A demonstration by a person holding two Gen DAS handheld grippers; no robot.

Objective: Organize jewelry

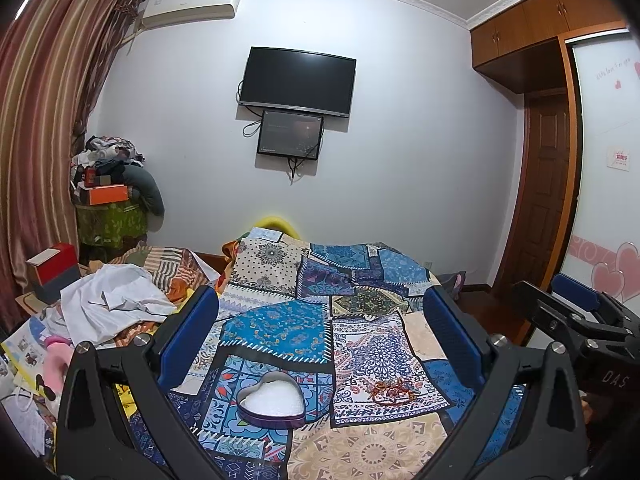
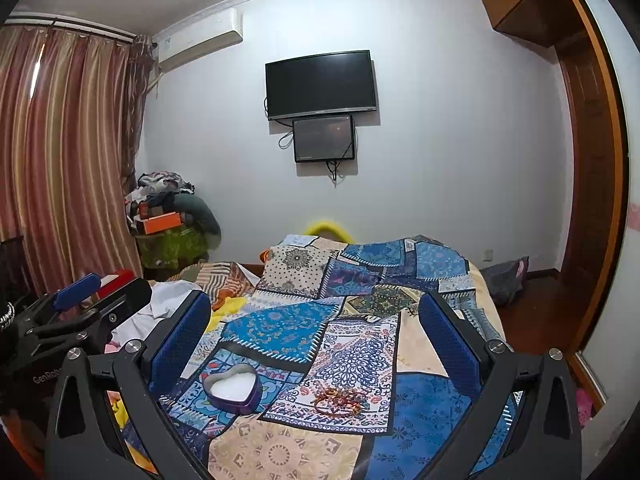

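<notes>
A purple heart-shaped box with white lining sits open on the patchwork bedspread. It also shows in the right wrist view. A small heap of red and orange bracelets lies to its right, also in the right wrist view. My left gripper is open and empty, held above and behind the box and bracelets. My right gripper is open and empty, likewise above them. Each gripper shows at the edge of the other's view.
White cloth and clutter lie at the bed's left. A red box stands beyond. A pile of clothes and an orange box fill the far left corner. A wardrobe and door are on the right, a TV on the far wall.
</notes>
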